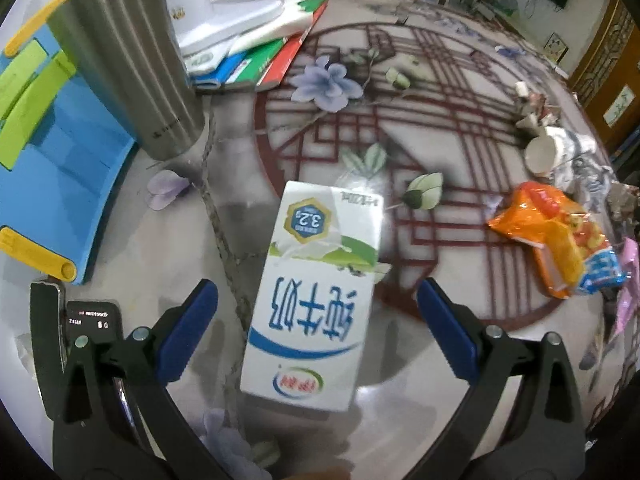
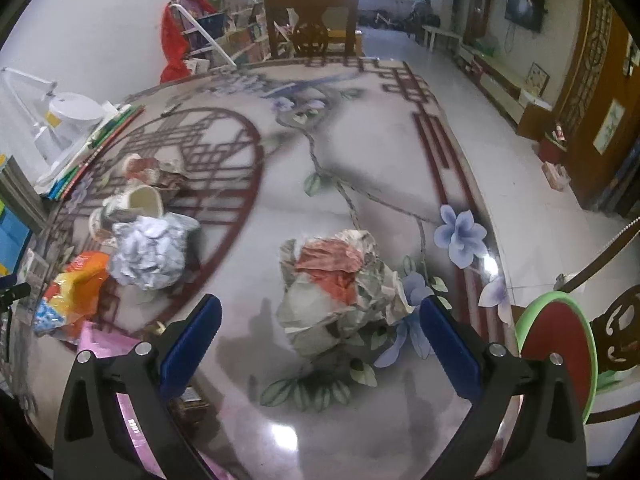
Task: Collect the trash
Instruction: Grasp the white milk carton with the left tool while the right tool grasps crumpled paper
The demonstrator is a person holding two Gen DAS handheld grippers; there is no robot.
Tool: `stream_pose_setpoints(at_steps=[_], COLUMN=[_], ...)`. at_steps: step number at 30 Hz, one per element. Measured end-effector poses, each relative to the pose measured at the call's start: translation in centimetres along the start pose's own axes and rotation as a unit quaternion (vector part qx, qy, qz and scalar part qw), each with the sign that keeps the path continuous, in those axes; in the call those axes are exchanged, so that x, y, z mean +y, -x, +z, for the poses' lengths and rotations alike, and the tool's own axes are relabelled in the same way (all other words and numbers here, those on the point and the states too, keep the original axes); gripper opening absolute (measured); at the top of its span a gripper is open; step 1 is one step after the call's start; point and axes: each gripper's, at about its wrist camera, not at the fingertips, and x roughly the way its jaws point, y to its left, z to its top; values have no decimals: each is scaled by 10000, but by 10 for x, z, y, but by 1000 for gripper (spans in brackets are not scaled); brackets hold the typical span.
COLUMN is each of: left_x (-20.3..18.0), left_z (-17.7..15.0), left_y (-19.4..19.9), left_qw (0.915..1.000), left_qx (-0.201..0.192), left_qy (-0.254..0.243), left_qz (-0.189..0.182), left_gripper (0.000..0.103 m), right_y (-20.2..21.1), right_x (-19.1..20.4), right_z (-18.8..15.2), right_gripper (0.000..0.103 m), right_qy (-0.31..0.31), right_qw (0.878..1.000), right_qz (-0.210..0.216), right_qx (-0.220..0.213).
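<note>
Your left claw is spread wide, its blue pads on either side of a white milk carton that lies flat on the desk in the lower middle of the left wrist frame. Neither pad touches the carton; there is a clear gap on both sides. The carton's print reads upside down from your view.

To the upper left of that frame stands a ribbed grey cup, upright, just beside a blue and green plastic piece at the left edge. Behind the cup, a white lamp base sits on a stack of coloured folders. At the right edge lie an orange snack wrapper and, above it, a tipped paper cup among other scraps.

Your right claw is also released, holding nothing. A crumpled wad of paper with orange-red patches rests on the desk in the middle of the right wrist frame, between the two pads but ahead of them and not touched. In the left part of that frame you have a pale crumpled ball, the same paper cup lying on its side just above it, and the orange wrapper just below and to the left. A pink sheet lies under the left finger. A red disc with a green rim shows at the lower right edge.
</note>
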Motion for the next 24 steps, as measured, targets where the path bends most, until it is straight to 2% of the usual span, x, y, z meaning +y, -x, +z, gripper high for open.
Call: stream_pose_setpoints(at_steps=[2,5,9,12,16,18,22,24], left_x=[2,5,5,5,2,1,3,1], left_z=[1,1,0,-1,0,0,0,-1], left_y=[-5,-10,-11,-14,-18,-16,-15,-15], left_qw=[10000,9995,9994,9991,9994,9995,9995,9996], left_qx=[33,100,71,147,156,125,91,87], left_qy=[43,226,285,320,251,211,234,195], left_qz=[13,-200,-176,-232,-195,-177,-206,-204], left_gripper=[98,98,97,90,73,57,51,51], right_y=[-7,-14,-21,-24,-28,-30,-28,-27], right_x=[-3,-7,-9,-8,-9,-8,-6,-6], right_z=[0,1,2,1,0,-2,-3,-2], right_gripper=[96,96,96,94,81,75,56,52], right_qy=[-5,-52,-48,-24,1,46,150,139], right_qw=[10000,9999,9999,9999,9998,9997,9996,9995], right_qz=[-31,-18,-63,-94,-134,-182,-212,-228], right_qx=[64,104,108,123,171,182,148,145])
